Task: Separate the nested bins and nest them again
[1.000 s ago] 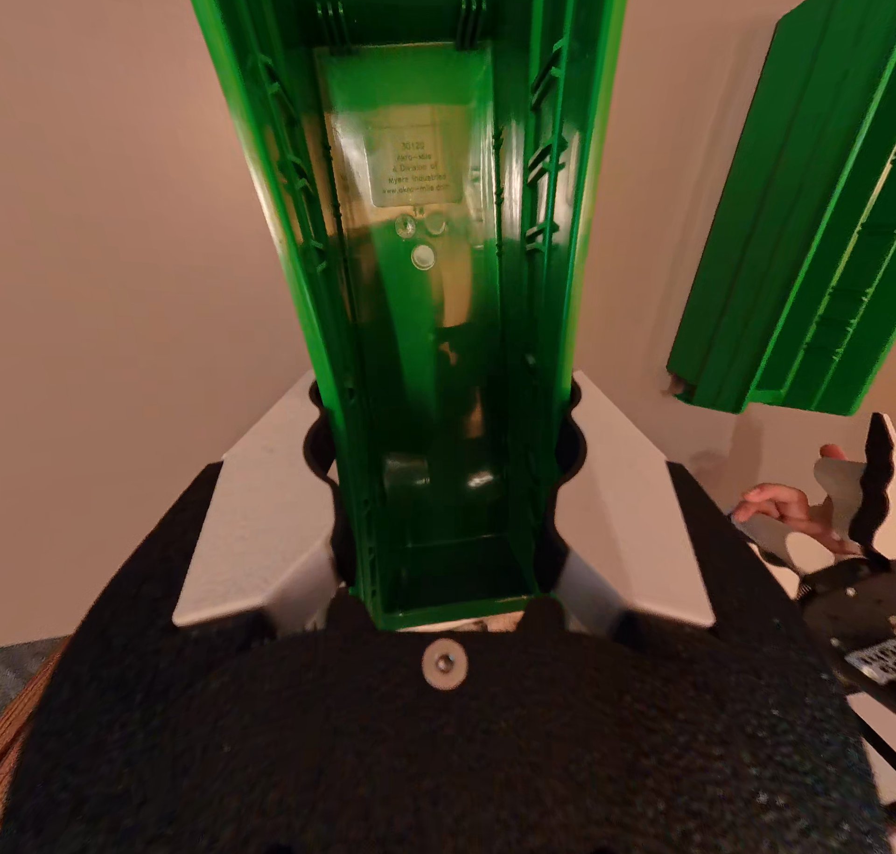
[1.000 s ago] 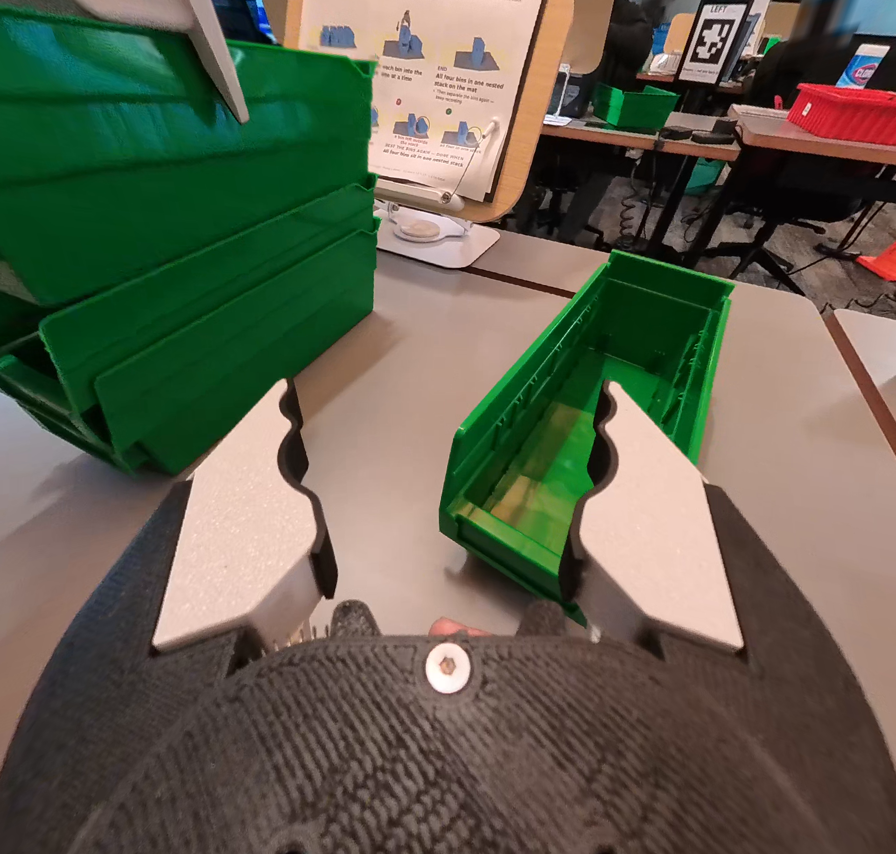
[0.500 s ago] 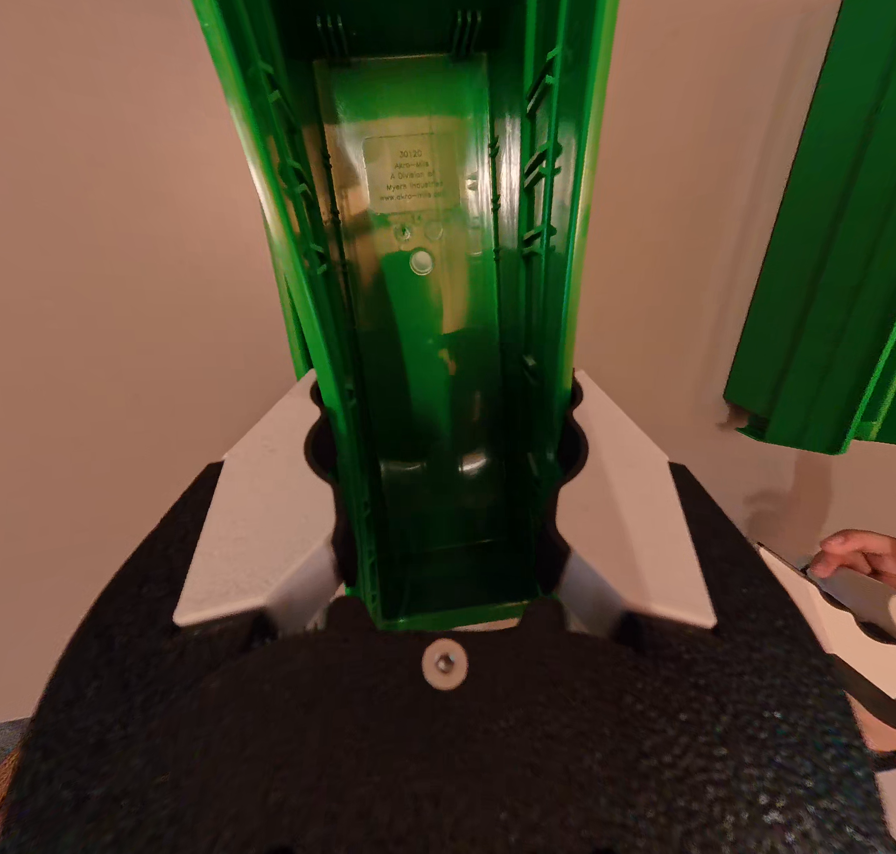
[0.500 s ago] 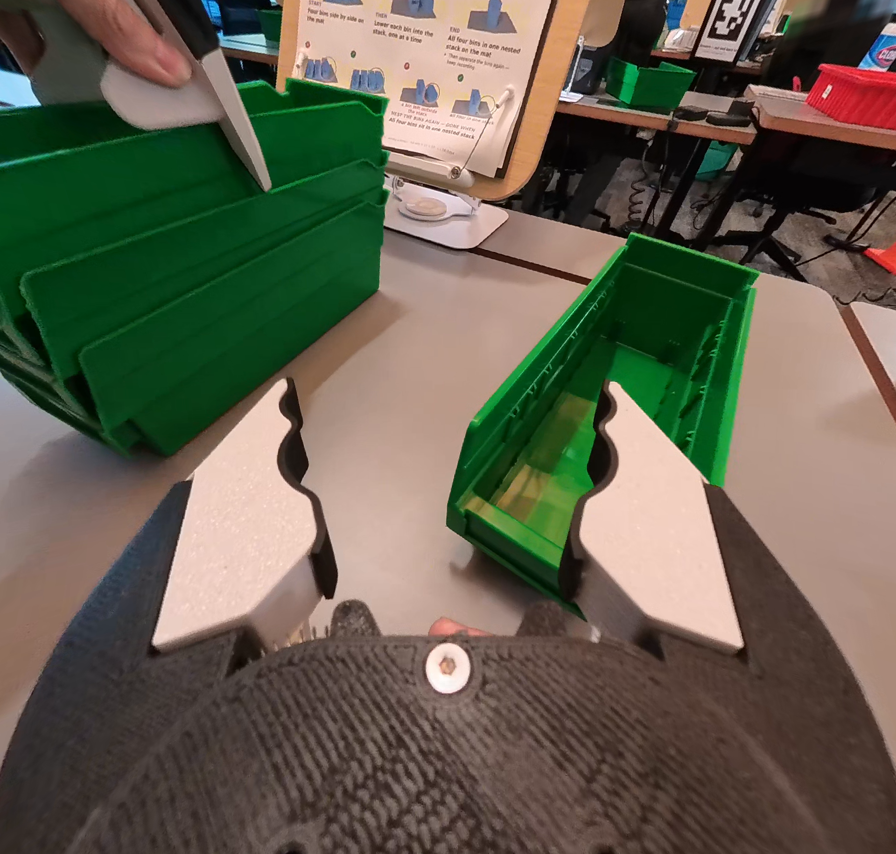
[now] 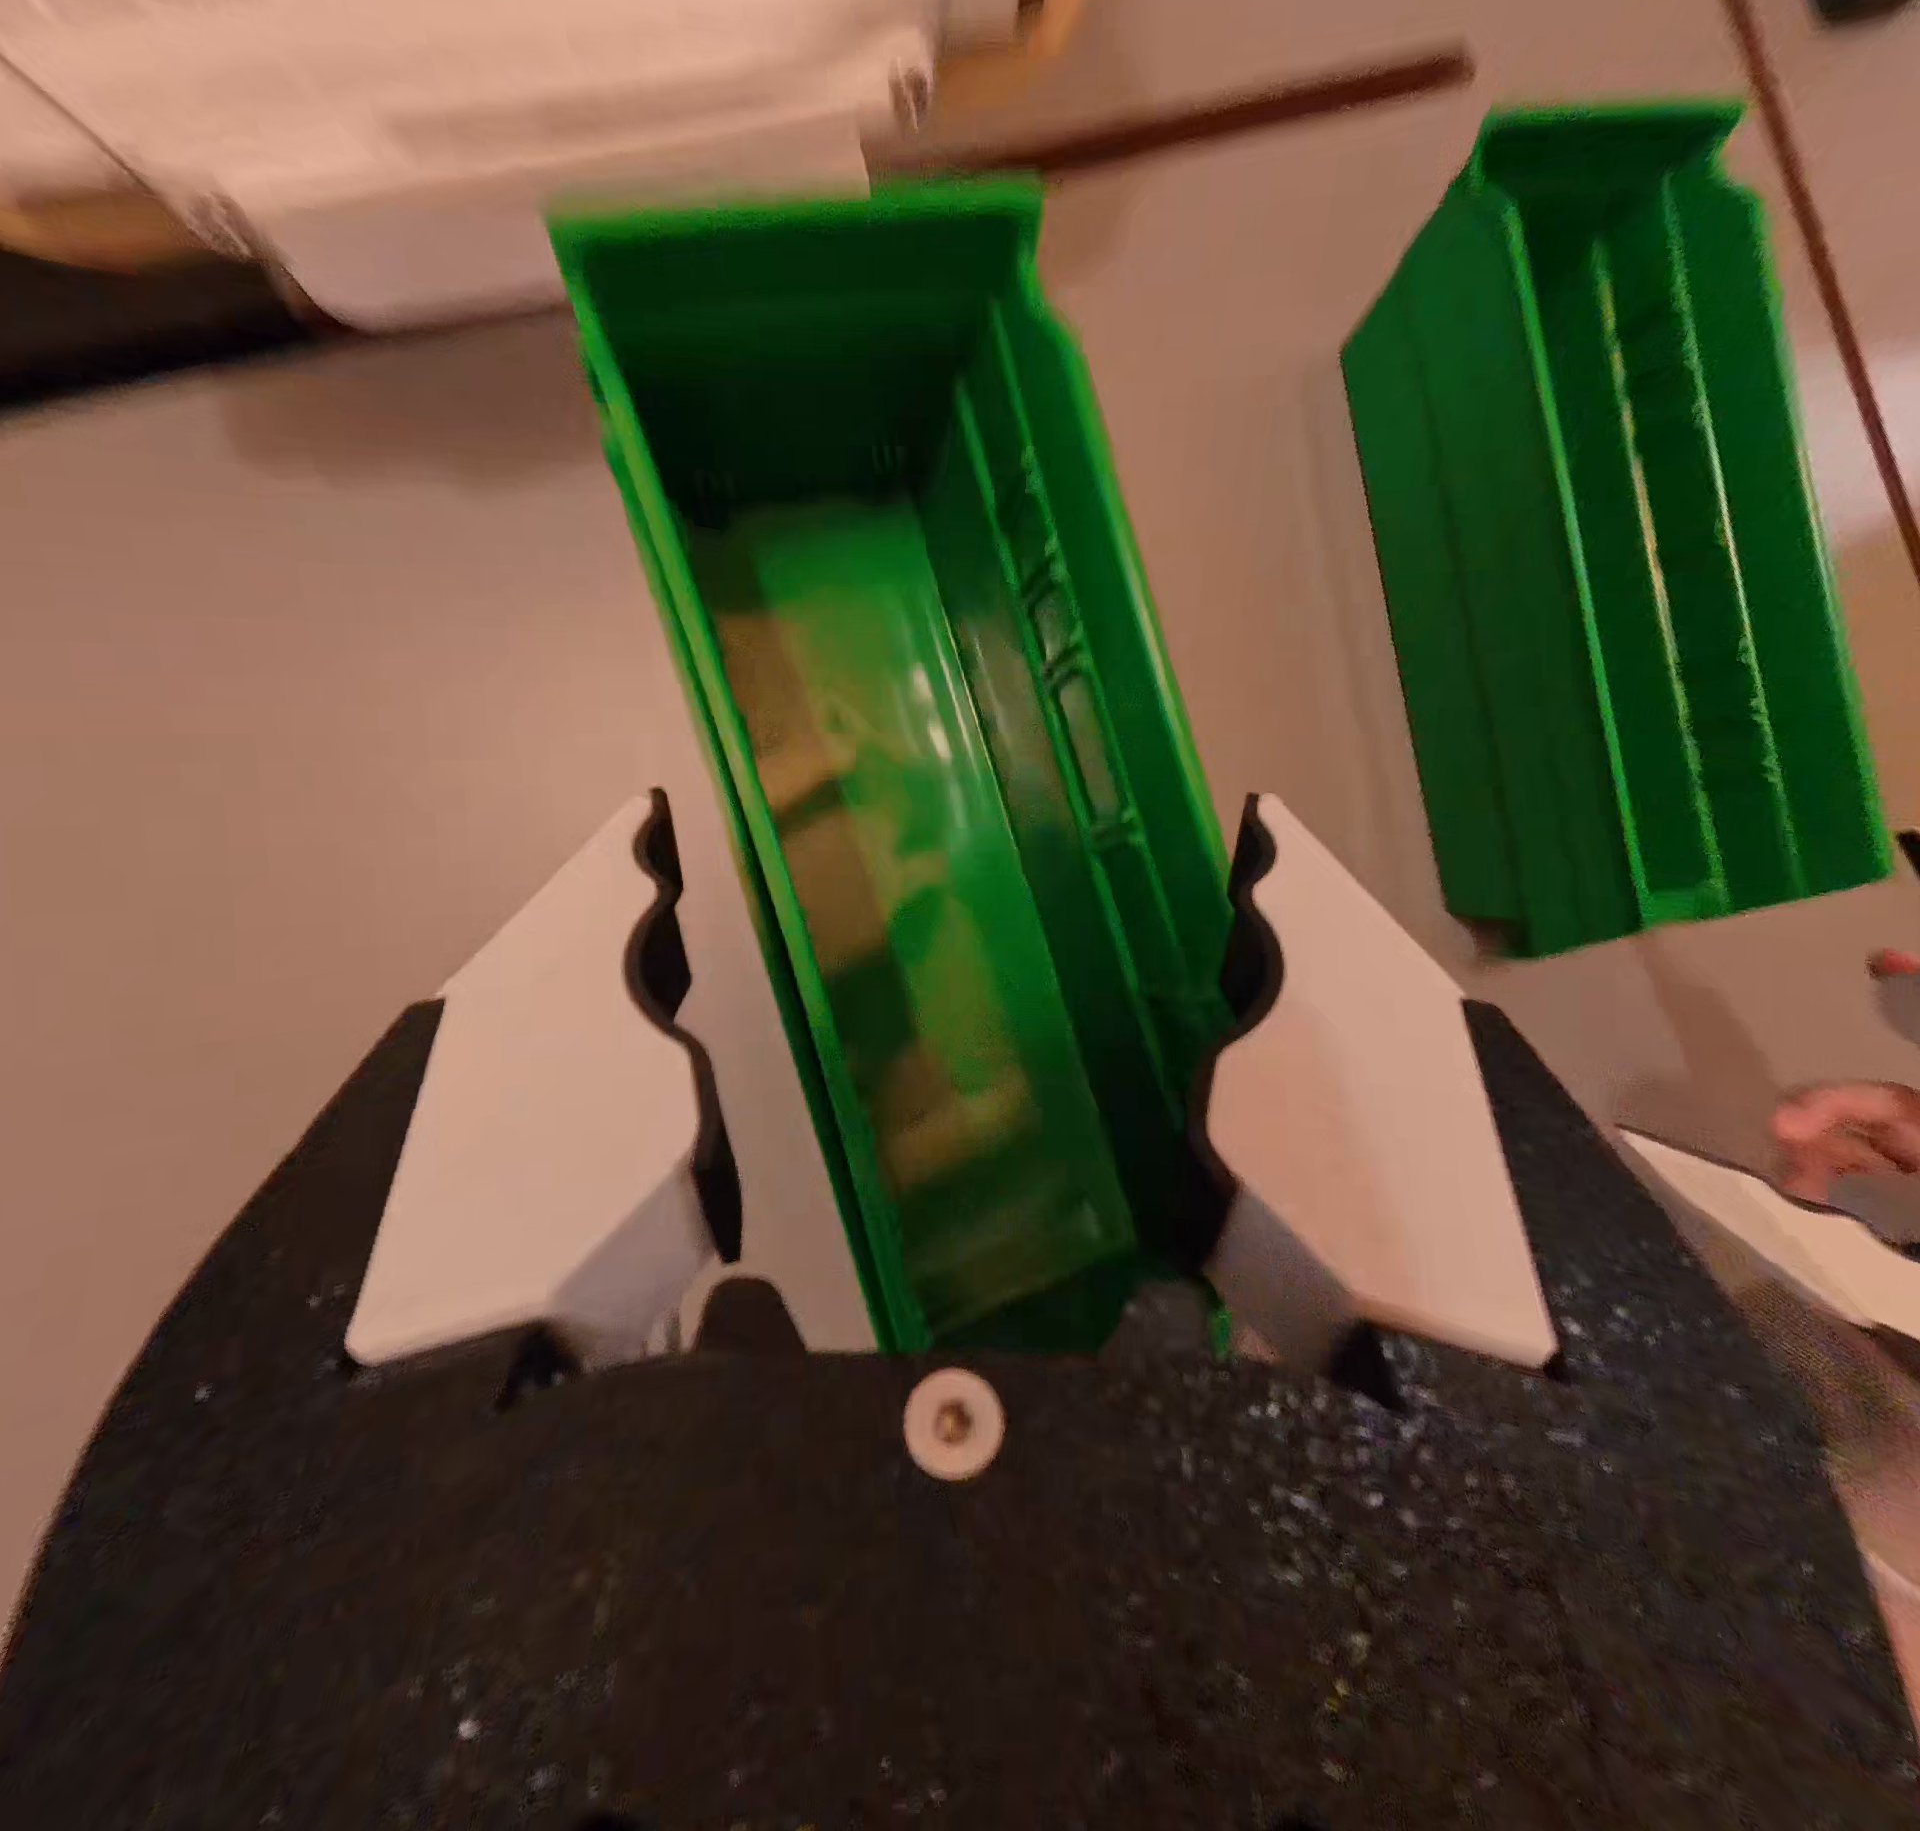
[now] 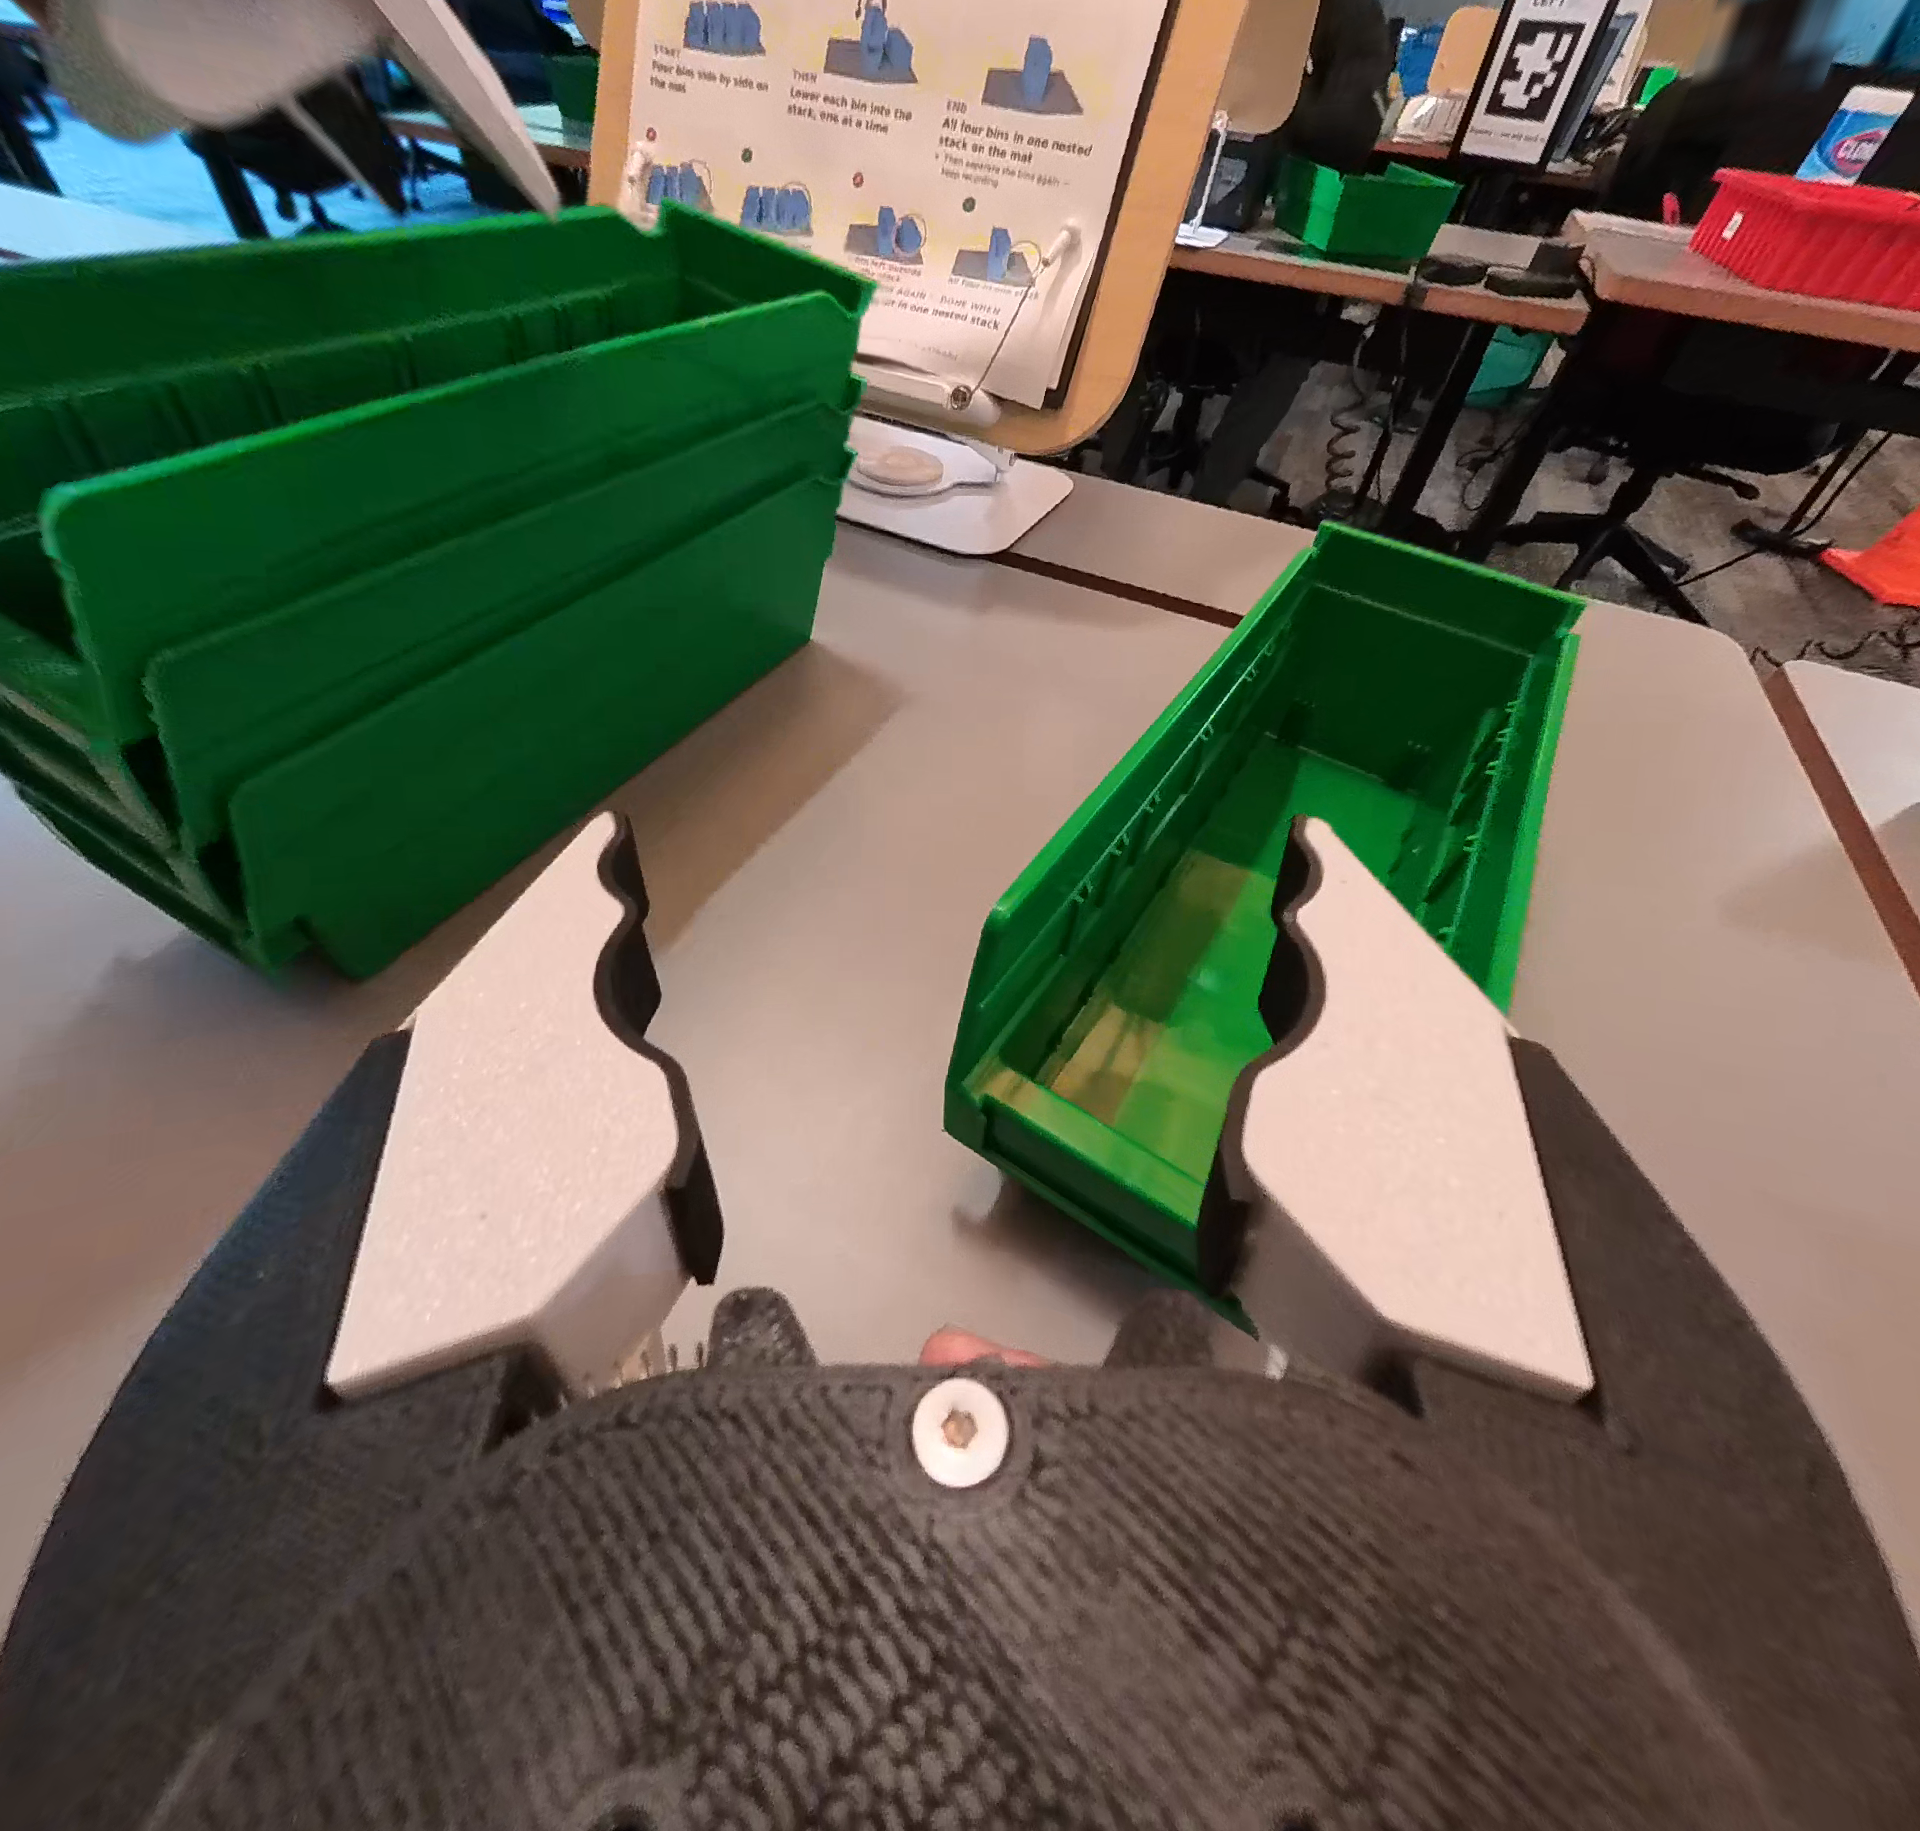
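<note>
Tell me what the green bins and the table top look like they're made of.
Green bins: likely moulded hard plastic, glossy; light reflects off the inner floor, and thin ribs and a stepped rim run along the walls. The stack looks the same. Table: smooth matte grey top, probably laminate, with a dark edge band; core not visible.

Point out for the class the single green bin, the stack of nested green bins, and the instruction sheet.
single green bin [image 6: 1340,908]: right wrist view, on its shiny inner floor.
stack of nested green bins [image 6: 520,742]: right wrist view, on a near side wall.
instruction sheet [image 6: 894,119]: right wrist view, on the printed page's middle.
</note>
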